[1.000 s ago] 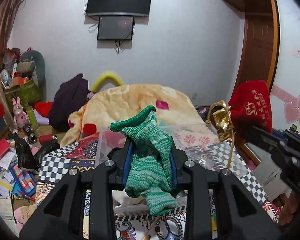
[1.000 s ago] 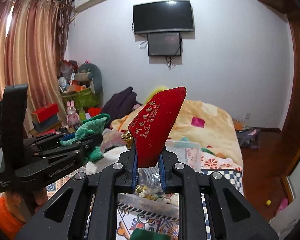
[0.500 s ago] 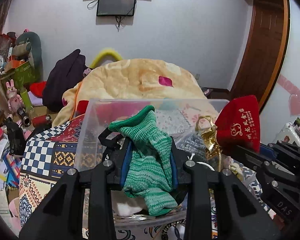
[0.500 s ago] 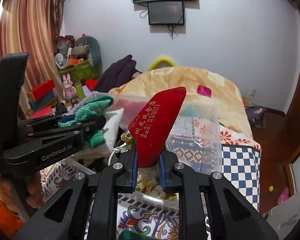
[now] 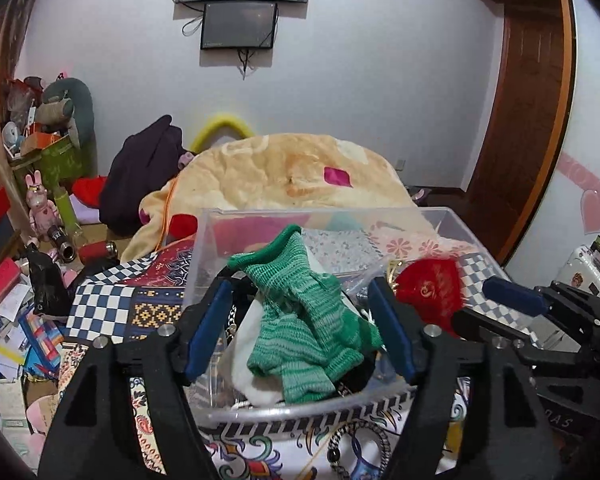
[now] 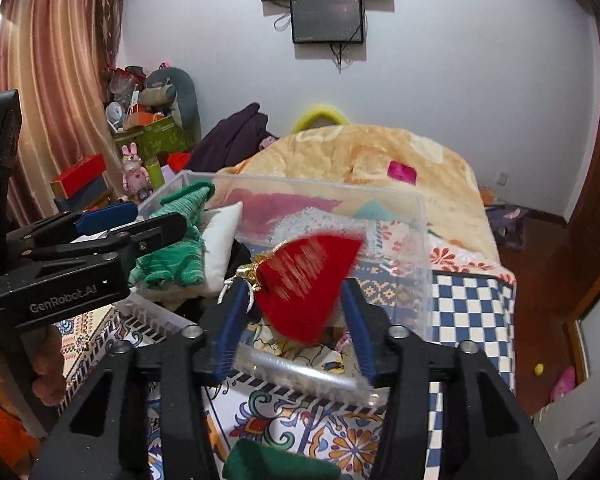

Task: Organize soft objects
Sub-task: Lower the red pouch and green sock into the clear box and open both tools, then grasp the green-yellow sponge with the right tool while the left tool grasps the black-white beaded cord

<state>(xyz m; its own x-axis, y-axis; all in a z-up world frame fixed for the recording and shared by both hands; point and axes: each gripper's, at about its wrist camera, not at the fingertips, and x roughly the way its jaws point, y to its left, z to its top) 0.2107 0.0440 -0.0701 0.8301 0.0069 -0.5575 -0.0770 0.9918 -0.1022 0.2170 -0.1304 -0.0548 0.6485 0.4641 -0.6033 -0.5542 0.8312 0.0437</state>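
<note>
A clear plastic bin (image 5: 452, 220) sits on the patterned bed cover and holds several soft items. My left gripper (image 5: 300, 328) is open over the bin's near edge. The green knitted sock (image 5: 304, 320) lies loose between its fingers, on a white cushion (image 5: 244, 356) inside the bin. My right gripper (image 6: 296, 308) is open too. The red velvet pouch (image 6: 304, 284) with gold tassel is blurred between its fingers, free of the pads, over the bin (image 6: 416, 248). The pouch also shows in the left wrist view (image 5: 432, 284). The sock shows in the right wrist view (image 6: 176, 240).
A beige quilt (image 5: 300, 172) is heaped behind the bin. A dark garment (image 5: 140, 176) lies at its left. Toys, boxes and papers crowd the floor at left (image 5: 16, 280). Another green cloth (image 6: 276, 464) lies under my right gripper. A wooden door (image 5: 524, 128) stands at right.
Both grippers have moved down over the bin and opened. The green sock has dropped onto the items in the bin, and the red pouch has left the right pads and is falling.
</note>
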